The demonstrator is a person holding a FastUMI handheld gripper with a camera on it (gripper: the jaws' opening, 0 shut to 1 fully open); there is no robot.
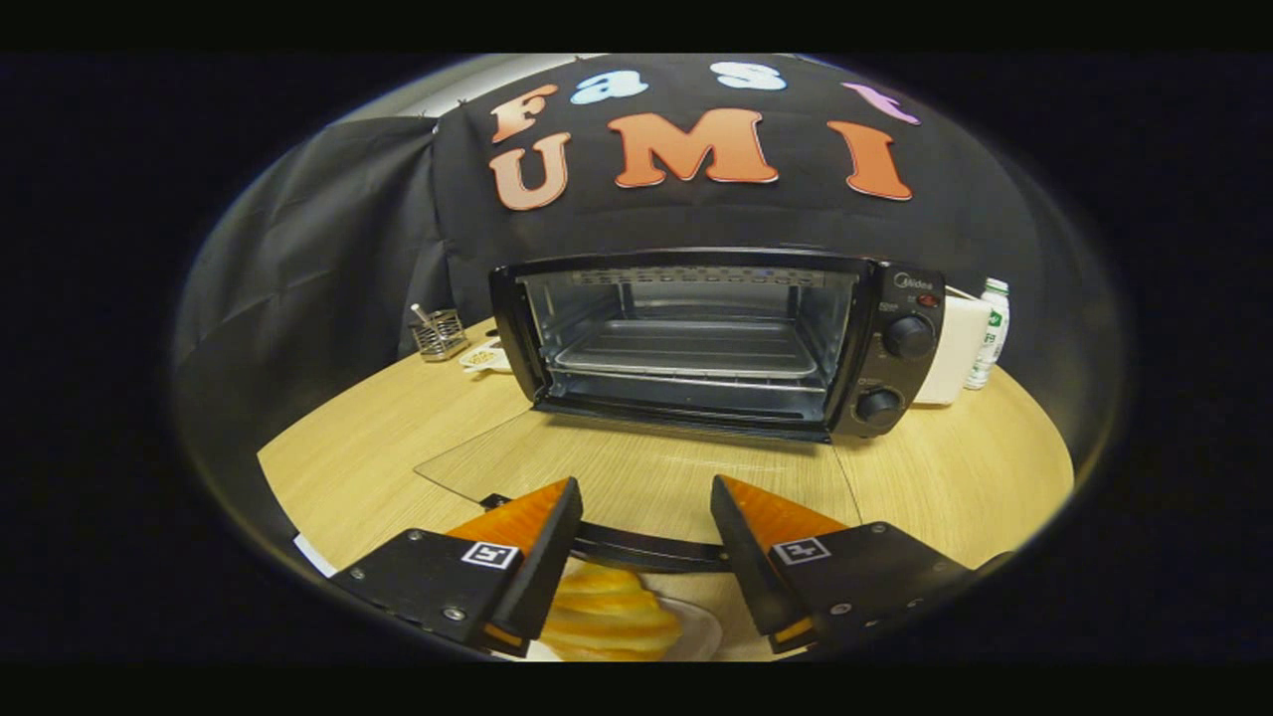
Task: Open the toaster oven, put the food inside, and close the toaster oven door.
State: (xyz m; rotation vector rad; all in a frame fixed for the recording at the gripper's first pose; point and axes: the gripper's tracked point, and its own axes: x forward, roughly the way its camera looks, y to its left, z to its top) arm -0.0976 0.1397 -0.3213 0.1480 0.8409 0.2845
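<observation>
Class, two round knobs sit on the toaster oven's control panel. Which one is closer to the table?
The lower knob: it sits under the upper knob, near the toaster oven's base.

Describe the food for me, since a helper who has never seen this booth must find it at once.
Start at the black toaster oven on the round wooden table; its glass door lies folded open toward the gripper. Just past the door's handle, a white plate sits below the open fingers. The food is the ridged golden-yellow pastry on that plate, the only yellow thing there.
</observation>
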